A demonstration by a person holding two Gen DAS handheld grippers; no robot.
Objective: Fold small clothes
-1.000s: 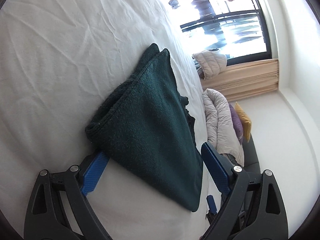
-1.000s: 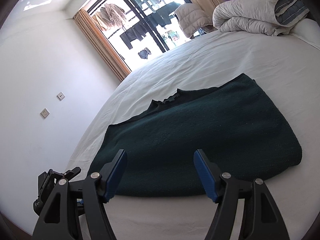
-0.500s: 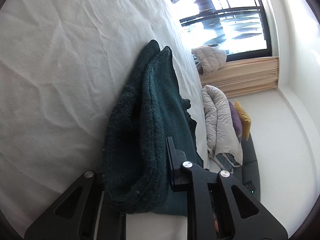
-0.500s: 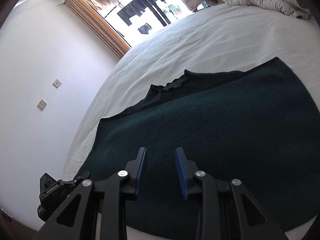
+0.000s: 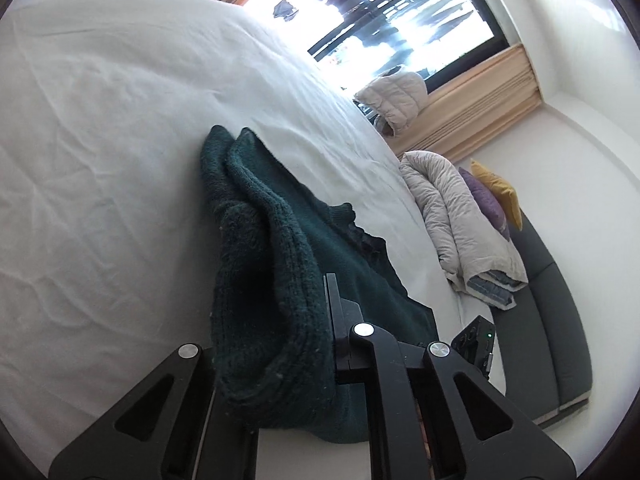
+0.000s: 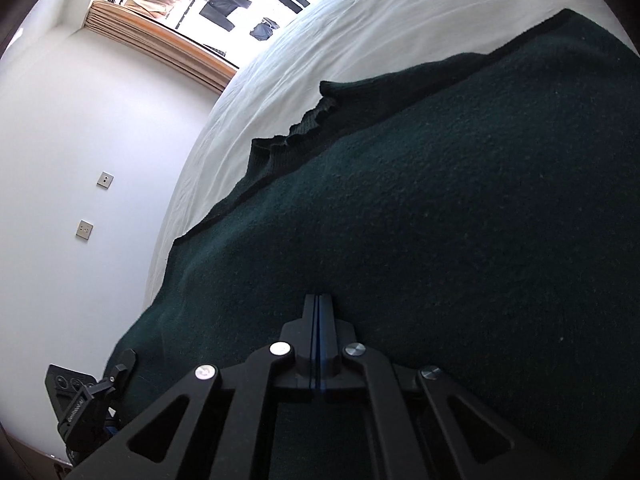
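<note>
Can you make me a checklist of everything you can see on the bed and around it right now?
Surface: white bed sheet, wrinkled.
Job's things: dark green sweater lying on the bed, one edge bunched and lifted.
Clutter: rolled grey duvet, purple pillow and yellow pillow at the bed's far end; puffy jacket by the window.
Grippers: left gripper shut on the sweater's bunched edge; right gripper shut, its tip against the sweater; whether cloth is pinched cannot be told.
Cables: nothing seen.
Surroundings: window with clothes hanging outside, tan curtain, wall switches.
</note>
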